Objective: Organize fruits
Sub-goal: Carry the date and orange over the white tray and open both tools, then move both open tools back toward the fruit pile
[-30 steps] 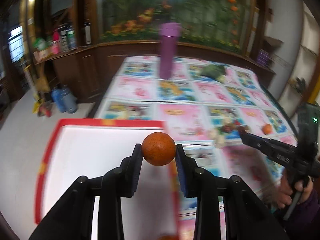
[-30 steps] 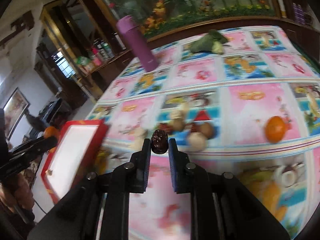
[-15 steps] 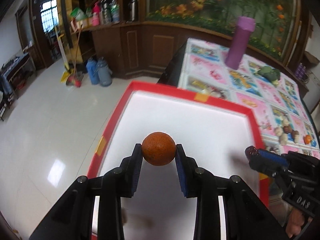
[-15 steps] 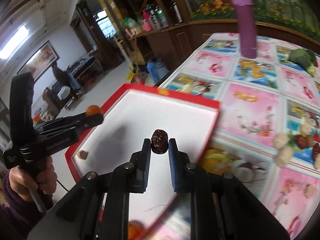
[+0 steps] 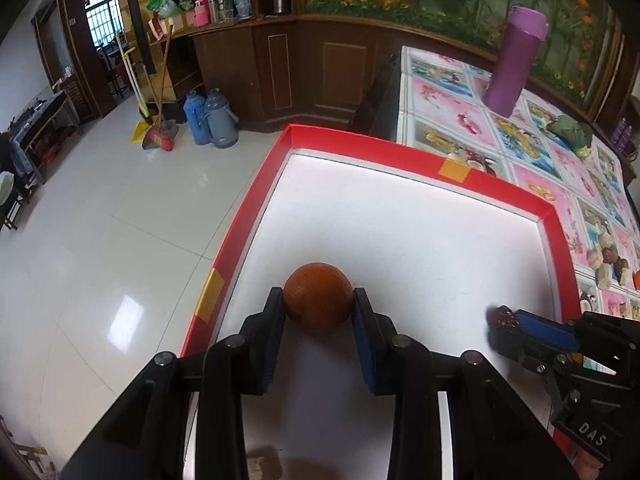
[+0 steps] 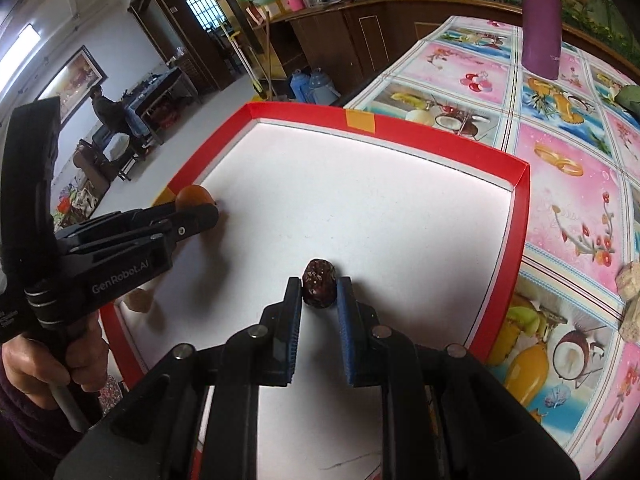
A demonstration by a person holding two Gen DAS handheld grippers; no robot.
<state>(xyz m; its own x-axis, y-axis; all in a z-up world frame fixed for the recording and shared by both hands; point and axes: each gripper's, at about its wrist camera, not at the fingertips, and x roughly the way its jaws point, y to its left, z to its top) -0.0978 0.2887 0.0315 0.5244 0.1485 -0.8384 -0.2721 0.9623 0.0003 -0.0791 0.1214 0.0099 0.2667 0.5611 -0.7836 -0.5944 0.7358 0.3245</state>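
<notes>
A white tray with a red rim lies at the table's left end. My left gripper holds an orange low over the tray's near left part. Its jaws are opening, but both pads still touch the fruit. From the right wrist view the left gripper and its orange sit by the tray's left rim. My right gripper is shut on a dark red date just above the tray floor. That right gripper and the date show at the right.
A small pale piece lies in the tray's near left corner. On the flowered tablecloth stand a purple bottle, a green vegetable and a pile of small fruits. The tiled floor drops away left of the tray.
Both grippers swung left from over the tablecloth to over the tray and sank toward its floor, each still carrying its fruit.
</notes>
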